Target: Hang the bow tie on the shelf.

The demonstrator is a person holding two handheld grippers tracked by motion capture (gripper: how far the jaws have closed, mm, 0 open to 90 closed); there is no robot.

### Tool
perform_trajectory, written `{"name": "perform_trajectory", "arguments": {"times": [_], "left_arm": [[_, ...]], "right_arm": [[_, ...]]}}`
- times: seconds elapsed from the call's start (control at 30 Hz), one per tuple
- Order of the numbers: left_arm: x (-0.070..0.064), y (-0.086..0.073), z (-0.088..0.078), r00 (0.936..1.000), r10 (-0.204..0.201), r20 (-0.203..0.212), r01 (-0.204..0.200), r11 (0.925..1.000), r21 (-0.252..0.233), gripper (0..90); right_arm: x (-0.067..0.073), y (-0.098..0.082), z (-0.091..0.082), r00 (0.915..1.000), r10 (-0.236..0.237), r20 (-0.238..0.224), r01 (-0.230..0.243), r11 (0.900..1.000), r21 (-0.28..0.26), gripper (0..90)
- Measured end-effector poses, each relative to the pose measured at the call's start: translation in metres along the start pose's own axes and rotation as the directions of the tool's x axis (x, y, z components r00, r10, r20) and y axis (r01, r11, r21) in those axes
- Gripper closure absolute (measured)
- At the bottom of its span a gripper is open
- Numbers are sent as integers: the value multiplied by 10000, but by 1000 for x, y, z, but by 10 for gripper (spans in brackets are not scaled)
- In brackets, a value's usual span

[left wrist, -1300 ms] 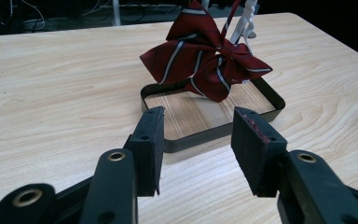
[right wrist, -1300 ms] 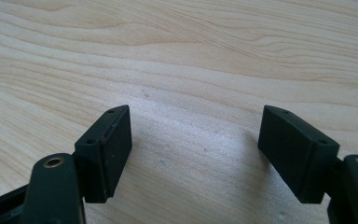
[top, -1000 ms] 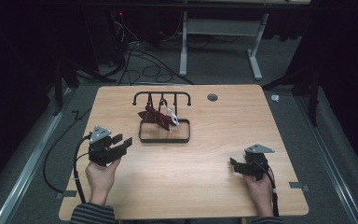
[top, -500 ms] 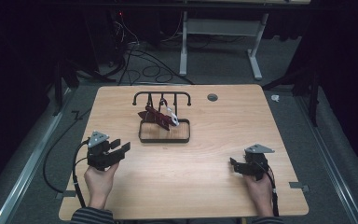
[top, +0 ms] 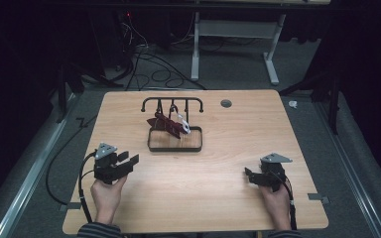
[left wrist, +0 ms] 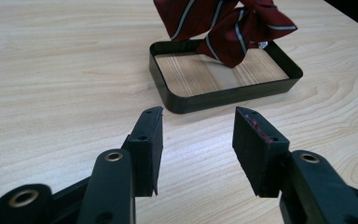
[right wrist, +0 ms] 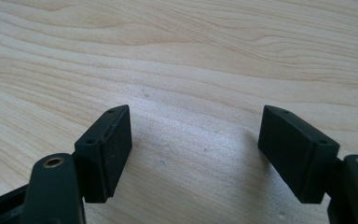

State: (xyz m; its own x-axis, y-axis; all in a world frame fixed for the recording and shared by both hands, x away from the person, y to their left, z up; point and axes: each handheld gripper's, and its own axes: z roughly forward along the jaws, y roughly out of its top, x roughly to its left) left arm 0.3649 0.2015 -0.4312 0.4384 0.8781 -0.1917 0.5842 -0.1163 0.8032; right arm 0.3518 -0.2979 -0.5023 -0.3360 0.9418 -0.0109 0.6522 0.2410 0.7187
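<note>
Left gripper (left wrist: 196,122): jaws apart, empty | Right gripper (right wrist: 193,140): jaws apart, empty | Red striped tie (top: 166,124): draped on rack (top: 172,101) over tray (top: 174,147) | Risk: loose fabric may snag a hook, tipping the rack.

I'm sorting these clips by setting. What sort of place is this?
Probably a lab or recording workspace, not a home. A bare wooden table stands in a dark room, loose cables trail over the grey floor behind it, and a second desk's metal legs stand further back.
</note>
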Motion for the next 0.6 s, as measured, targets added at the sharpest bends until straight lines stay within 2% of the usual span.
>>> {"name": "perform_trajectory", "arguments": {"times": [0.6], "left_arm": [[5, -17, 12, 9999, -61, -87, 64, 9990, 447, 535]], "right_arm": [[0, 0, 0, 10000, -1, 1, 1, 10000, 0, 270]]}}
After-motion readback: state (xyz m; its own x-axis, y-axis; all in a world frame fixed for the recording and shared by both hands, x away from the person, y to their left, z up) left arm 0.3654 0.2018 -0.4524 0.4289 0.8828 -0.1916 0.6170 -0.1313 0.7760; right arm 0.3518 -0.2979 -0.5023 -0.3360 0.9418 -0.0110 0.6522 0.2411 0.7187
